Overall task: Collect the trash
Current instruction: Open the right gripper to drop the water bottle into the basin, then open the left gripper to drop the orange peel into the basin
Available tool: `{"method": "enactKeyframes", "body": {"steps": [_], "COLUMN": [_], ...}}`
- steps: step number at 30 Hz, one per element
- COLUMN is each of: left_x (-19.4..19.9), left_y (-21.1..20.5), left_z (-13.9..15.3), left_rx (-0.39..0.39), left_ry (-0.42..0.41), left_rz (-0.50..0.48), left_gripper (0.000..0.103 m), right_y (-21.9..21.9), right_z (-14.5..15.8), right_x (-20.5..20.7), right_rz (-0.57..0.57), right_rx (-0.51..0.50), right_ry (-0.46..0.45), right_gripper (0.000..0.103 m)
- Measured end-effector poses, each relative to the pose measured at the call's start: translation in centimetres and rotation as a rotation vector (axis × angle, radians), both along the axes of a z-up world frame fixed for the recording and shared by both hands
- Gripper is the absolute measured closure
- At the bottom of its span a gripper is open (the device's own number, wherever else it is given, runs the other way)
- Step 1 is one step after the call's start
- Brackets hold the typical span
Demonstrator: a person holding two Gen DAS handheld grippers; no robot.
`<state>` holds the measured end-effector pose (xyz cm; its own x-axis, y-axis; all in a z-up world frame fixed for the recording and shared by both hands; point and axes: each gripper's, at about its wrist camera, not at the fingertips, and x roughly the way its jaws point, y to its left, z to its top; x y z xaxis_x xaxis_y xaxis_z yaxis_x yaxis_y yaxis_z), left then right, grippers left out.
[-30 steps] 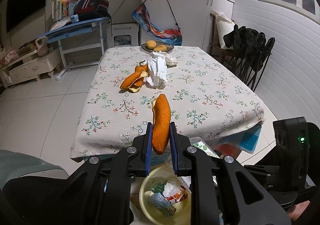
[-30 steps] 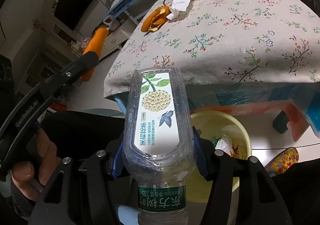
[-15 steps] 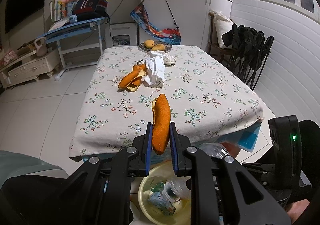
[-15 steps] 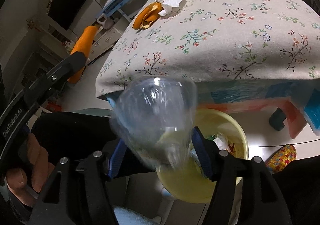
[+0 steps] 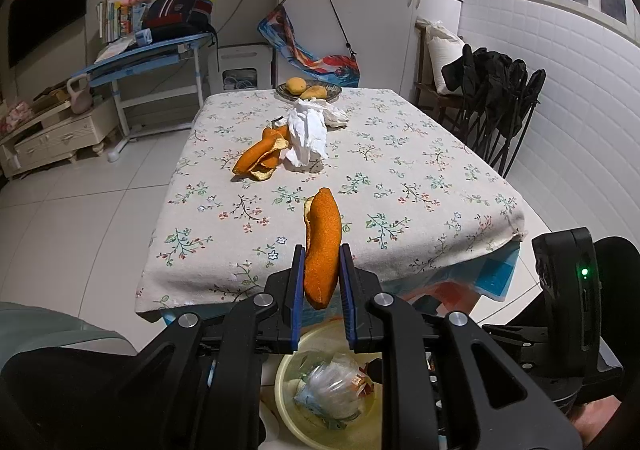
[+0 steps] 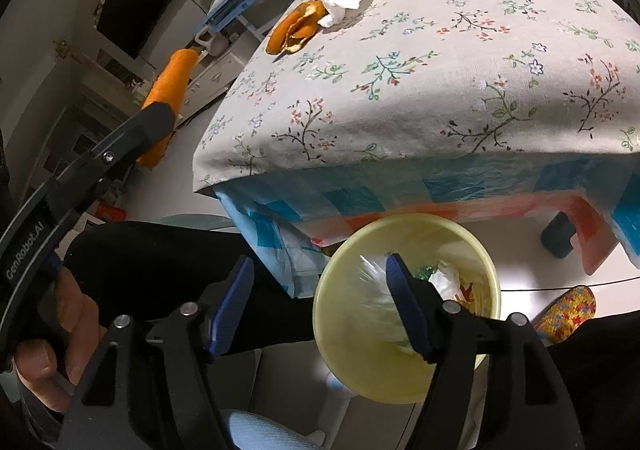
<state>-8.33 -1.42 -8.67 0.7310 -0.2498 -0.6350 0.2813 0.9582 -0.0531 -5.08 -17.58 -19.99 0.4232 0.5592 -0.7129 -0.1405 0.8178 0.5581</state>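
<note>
Left claw [image 5: 322, 282] is clamped on a strip of orange peel [image 5: 322, 246], pads on its lower third, long axis running up along the fingers toward frame centre. The yellow bin [image 5: 292, 422] sits at the bottom of the left wrist view, directly under the claw and just ahead of the tabletop [image 5: 400, 178] edge, so I'd judge the drop is nearly straight down, maybe a small tilt forward.

Right claw [image 6: 320, 302] is empty, jaws spreading apart, nothing between them. It hangs over the bin's left rim. A clear plastic bottle [image 5: 332, 390] is already lying in the bin among wrappers.

Left on the tabletop: a peel pile [image 5: 260, 158] and crumpled tissue [image 5: 308, 130] touching it, upper centre, well apart from both claws. The free right claw looks better placed to reach.
</note>
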Motion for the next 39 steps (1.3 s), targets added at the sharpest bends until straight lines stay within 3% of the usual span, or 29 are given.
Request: {"method": "enactKeyframes", "body": {"steps": [19, 39], "left_x": [-0.6, -2.0], "left_y": [-0.8, -4.2], "left_z": [-1.2, -4.3], "left_rx": [0.024, 0.155], "left_ry": [0.022, 0.121], "left_rz": [-0.044, -0.199], "left_gripper": [0.087, 0.087], "right_y": [-3.0, -5.6], "right_z": [1.7, 3.1], "right_x": [-0.4, -0.7], "right_rz": [-0.144, -0.272], "right_rx": [-0.004, 0.016], "right_ry": [-0.090, -0.159], "right_gripper": [0.032, 0.030]}}
